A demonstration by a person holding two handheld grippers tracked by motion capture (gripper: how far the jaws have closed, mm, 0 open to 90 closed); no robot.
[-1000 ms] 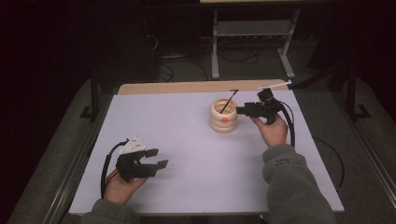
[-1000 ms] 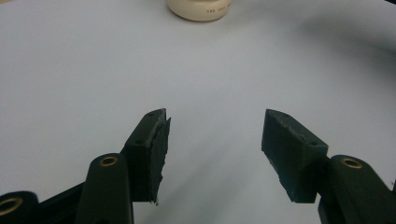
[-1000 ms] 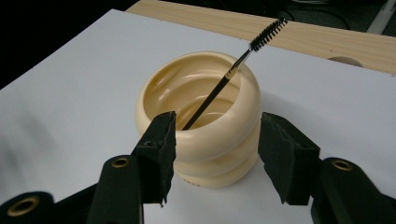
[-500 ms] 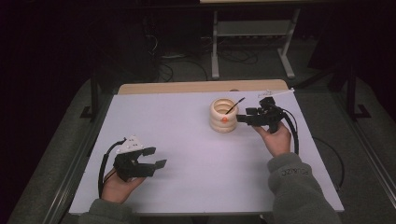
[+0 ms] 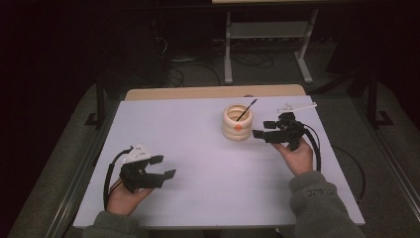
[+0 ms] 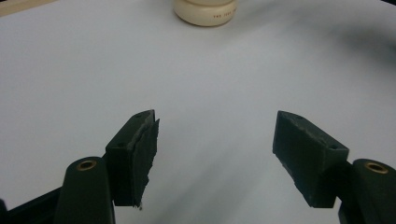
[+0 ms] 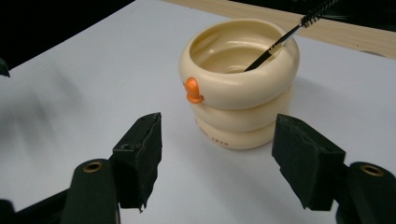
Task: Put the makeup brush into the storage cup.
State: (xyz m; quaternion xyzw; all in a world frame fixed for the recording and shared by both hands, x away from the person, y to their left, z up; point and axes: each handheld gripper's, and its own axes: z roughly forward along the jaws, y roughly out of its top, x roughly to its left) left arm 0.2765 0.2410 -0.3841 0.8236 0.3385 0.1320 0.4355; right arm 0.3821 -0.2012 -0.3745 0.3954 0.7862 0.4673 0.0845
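Right gripper in front of the cream cup

The right gripper (image 7: 217, 149) has just been opening its jaws and nothing is between them. Just beyond stands the cream cup (image 7: 240, 88) on the white desk (image 7: 93, 79), with an orange knob (image 7: 193, 90) and a thin black brush (image 7: 292, 30) leaning inside, near the desk's far wooden edge (image 7: 261, 14).

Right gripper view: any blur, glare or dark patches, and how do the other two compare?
Right gripper view: cream cup sharp, soft highlights on its rim, smeared shadow at left on the white table. Left gripper view: fingers sharp, cup at top edge soft, blurred shadow at upper right. High view: table evenly lit, surroundings almost black.
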